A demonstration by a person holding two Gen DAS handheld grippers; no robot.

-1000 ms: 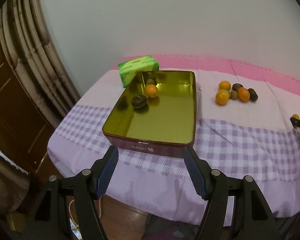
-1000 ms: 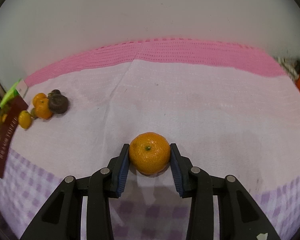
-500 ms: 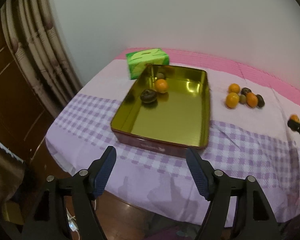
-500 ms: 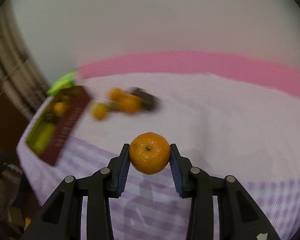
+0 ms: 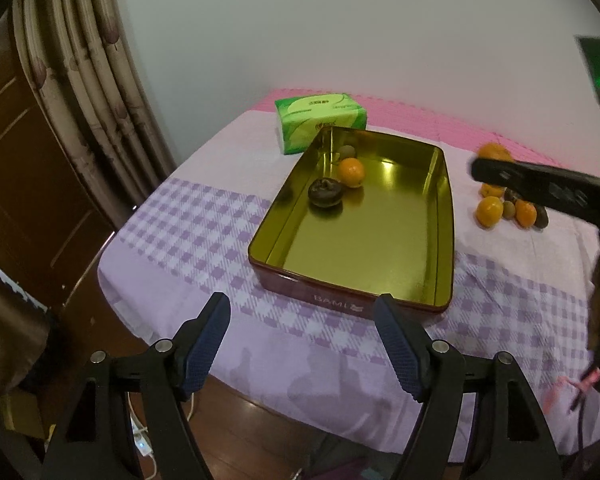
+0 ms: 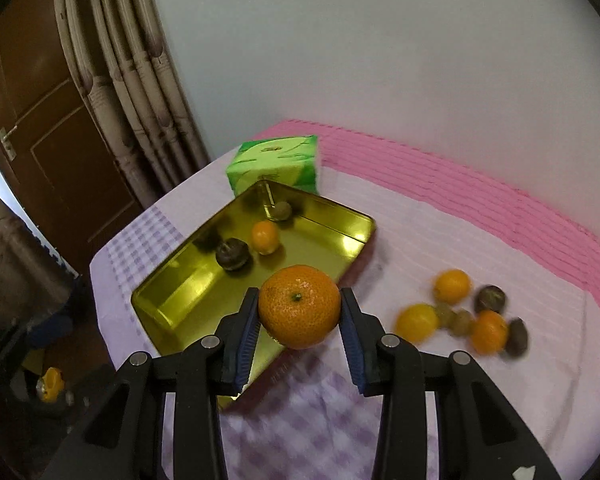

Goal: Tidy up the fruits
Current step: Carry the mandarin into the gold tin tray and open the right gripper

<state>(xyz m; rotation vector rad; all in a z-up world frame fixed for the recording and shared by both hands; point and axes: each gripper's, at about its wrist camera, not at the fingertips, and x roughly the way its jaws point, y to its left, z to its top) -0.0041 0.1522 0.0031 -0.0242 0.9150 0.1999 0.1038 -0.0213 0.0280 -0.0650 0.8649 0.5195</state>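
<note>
left wrist view: the left gripper point(image 5: 302, 334) hangs over the near edge of the table, just short of the gold tin point(image 5: 444, 216), its fingers spread apart with nothing between them. the tin sits on a purple checked tablecloth point(image 5: 204, 232). inside the tin, toward its far end, lie a small orange point(image 5: 351, 172), a dark brown fruit point(image 5: 325, 192) touching it, and a small greenish fruit point(image 5: 347, 151) in the far corner. a green tissue pack point(image 5: 320, 120) stands just behind the tin. a cluster of loose fruit point(image 5: 508, 210) lies right of the tin, partly hidden by a finger of the right gripper point(image 5: 540, 188).

right wrist view: the right gripper point(image 6: 299, 322) pinches a mandarin point(image 6: 299, 306) between its blue pads, held in the air over the tin's point(image 6: 160, 312) near right edge. the loose fruit cluster point(image 6: 460, 316), blurred, lies right of the tin.
</note>
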